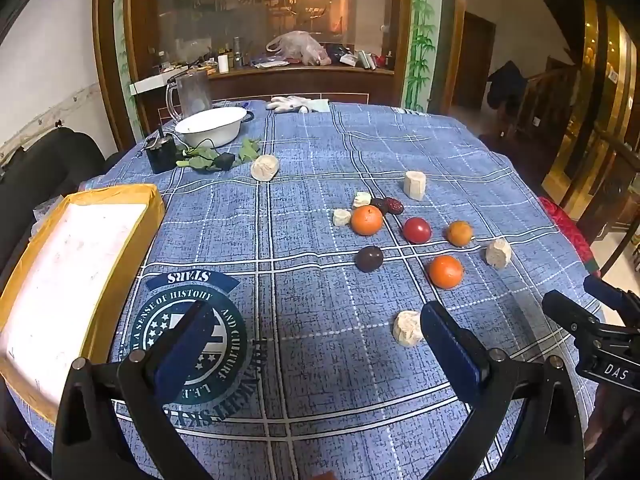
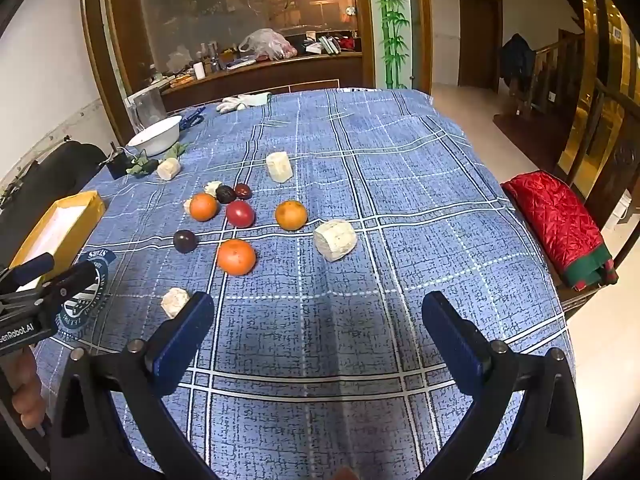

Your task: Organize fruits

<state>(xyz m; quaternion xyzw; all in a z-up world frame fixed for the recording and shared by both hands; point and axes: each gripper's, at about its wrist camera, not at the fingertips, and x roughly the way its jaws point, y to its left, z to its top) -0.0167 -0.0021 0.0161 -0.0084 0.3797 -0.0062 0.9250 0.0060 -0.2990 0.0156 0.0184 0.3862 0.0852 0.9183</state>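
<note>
Left wrist view: tool finger [image 1: 452, 340] partly hides pale chunk [image 1: 406, 328]

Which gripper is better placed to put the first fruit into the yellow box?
Probably left. The left gripper, open, is nearest the yellow box; the right gripper, also open, hangs farther from it.

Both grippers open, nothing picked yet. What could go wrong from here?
1. The round fruit may roll: the near orange and the dark plum sit loose on wrinkled cloth.
2. The left hand-held gripper has a pale chunk right beside its finger and could knock it.
3. The tomato sits close to other fruit, so a grasp there may bump its neighbours.
</note>
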